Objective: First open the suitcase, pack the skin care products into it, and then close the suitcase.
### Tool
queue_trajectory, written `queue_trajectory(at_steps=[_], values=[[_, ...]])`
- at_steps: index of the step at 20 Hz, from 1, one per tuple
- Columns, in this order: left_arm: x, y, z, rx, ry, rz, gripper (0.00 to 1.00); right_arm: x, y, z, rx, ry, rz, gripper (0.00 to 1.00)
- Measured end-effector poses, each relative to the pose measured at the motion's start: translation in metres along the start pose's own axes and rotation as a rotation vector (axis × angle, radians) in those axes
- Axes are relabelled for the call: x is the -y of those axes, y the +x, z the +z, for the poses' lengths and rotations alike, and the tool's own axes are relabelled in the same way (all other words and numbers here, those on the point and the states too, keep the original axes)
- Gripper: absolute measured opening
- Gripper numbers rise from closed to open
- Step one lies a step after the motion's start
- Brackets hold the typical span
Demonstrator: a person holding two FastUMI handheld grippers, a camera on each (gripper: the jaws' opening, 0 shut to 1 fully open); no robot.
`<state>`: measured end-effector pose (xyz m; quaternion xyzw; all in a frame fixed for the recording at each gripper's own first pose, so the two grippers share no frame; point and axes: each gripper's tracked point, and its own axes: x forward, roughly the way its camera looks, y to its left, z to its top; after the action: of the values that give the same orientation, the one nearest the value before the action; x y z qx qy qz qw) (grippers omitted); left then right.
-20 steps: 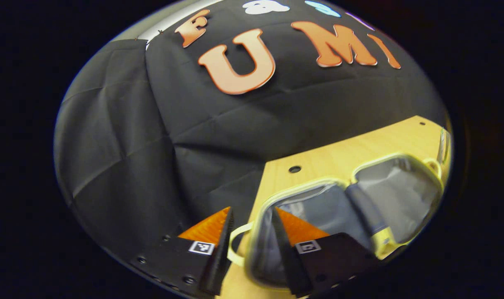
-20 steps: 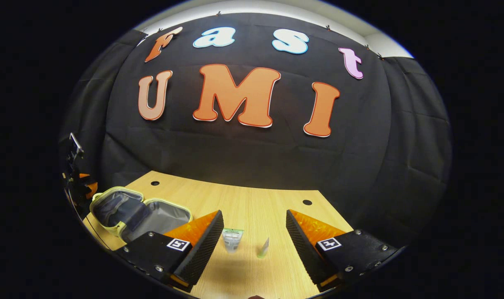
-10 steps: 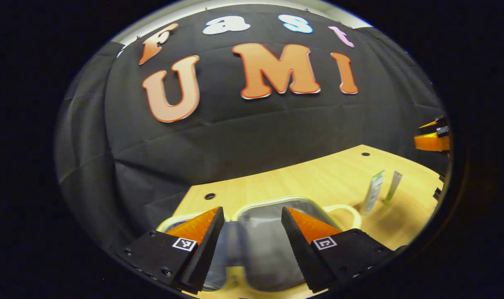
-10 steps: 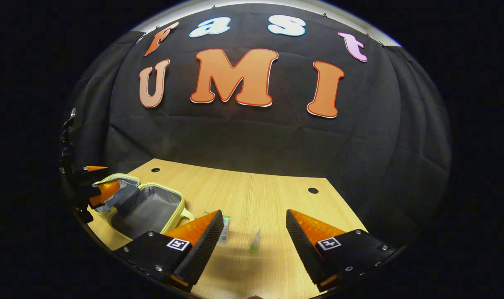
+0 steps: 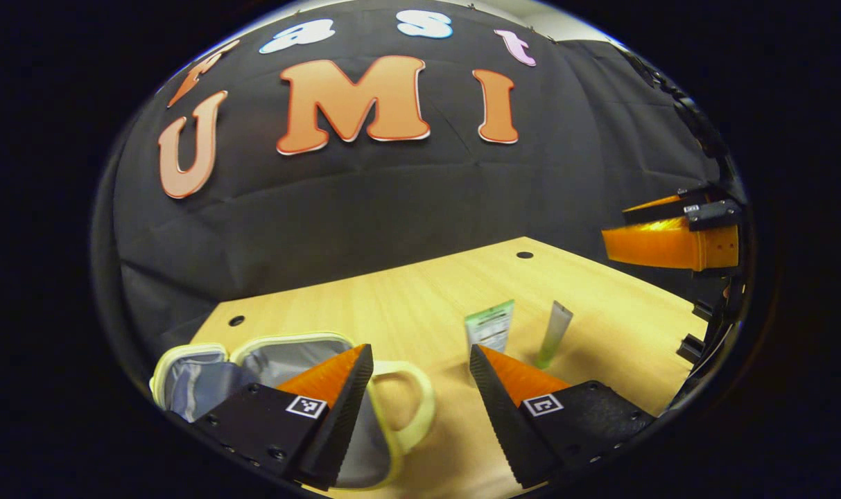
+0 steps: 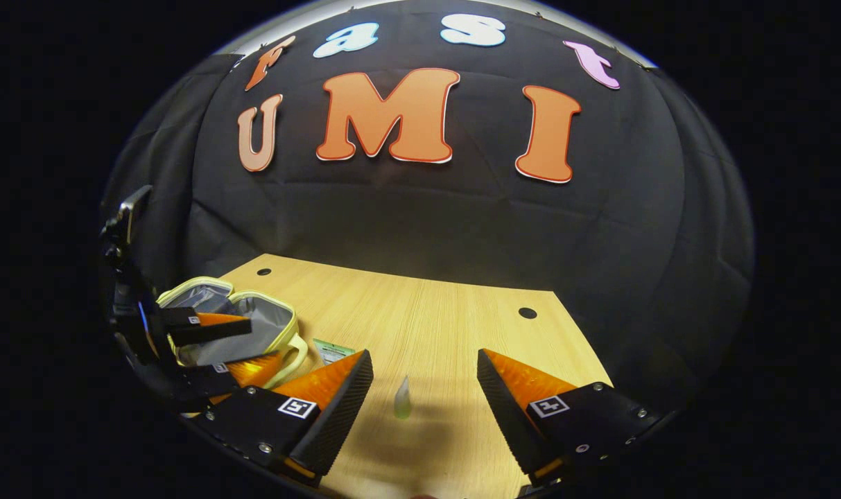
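The small suitcase [image 5: 281,357] lies open on the wooden table [image 5: 392,305], pale yellow rim, grey lining, loop handle [image 5: 410,405] toward the products. A white sachet [image 5: 489,327] and a pale green tube [image 5: 554,333] stand beside it to the right. My left gripper [image 5: 417,409] is open, its fingers straddling the handle above the table. In the right gripper view the suitcase [image 6: 236,326] sits at left, with the sachet [image 6: 331,350] next to it. The green tube [image 6: 403,402] stands just ahead between the fingers of my open right gripper [image 6: 423,409]. The left gripper [image 6: 212,350] hovers over the suitcase.
The table has round holes [image 6: 527,312] near its back corners and ends at the black cloth wall. The right gripper [image 5: 670,239] hangs above the table's right edge in the left gripper view. Bare wood [image 6: 427,326] lies behind the products.
The left gripper has swung right, from over the suitcase's far half toward its handle and the products. The right gripper has shifted so the tube stands between its fingers.
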<state>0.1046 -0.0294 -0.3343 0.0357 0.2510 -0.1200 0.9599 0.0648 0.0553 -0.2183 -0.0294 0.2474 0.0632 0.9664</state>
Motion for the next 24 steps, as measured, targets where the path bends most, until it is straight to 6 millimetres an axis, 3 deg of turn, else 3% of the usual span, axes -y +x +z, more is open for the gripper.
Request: queue_trajectory(at_steps=[6, 11, 13, 14, 17, 19, 21, 24], values=[[0.054, 0.060, -0.038, -0.100, -0.004, -0.043, 0.87, 0.018, -0.001, -0.011, -0.022, -0.012, 0.044, 0.96], [0.065, 0.098, -0.068, -0.180, -0.045, -0.020, 0.88, 0.025, -0.004, -0.026, -0.050, -0.037, 0.076, 0.96], [0.071, 0.111, -0.071, -0.179, -0.050, -0.027, 0.83, 0.026, -0.003, -0.032, -0.068, -0.046, 0.090, 0.96], [0.070, 0.115, -0.069, -0.174, -0.039, -0.018, 0.87, 0.025, -0.002, -0.035, -0.076, -0.046, 0.098, 0.96], [0.067, 0.120, -0.070, -0.164, -0.068, -0.007, 0.60, 0.019, 0.005, -0.046, -0.105, -0.041, 0.127, 0.96], [0.060, 0.113, -0.067, -0.164, -0.072, 0.019, 0.46, 0.015, 0.009, -0.054, -0.133, -0.037, 0.148, 0.96], [0.060, 0.104, -0.058, -0.155, -0.096, 0.029, 0.45, 0.010, 0.015, -0.062, -0.148, -0.037, 0.168, 0.96], [0.053, 0.083, -0.023, -0.100, -0.123, 0.050, 0.46, 0.002, 0.026, -0.077, -0.184, -0.043, 0.204, 0.96]])
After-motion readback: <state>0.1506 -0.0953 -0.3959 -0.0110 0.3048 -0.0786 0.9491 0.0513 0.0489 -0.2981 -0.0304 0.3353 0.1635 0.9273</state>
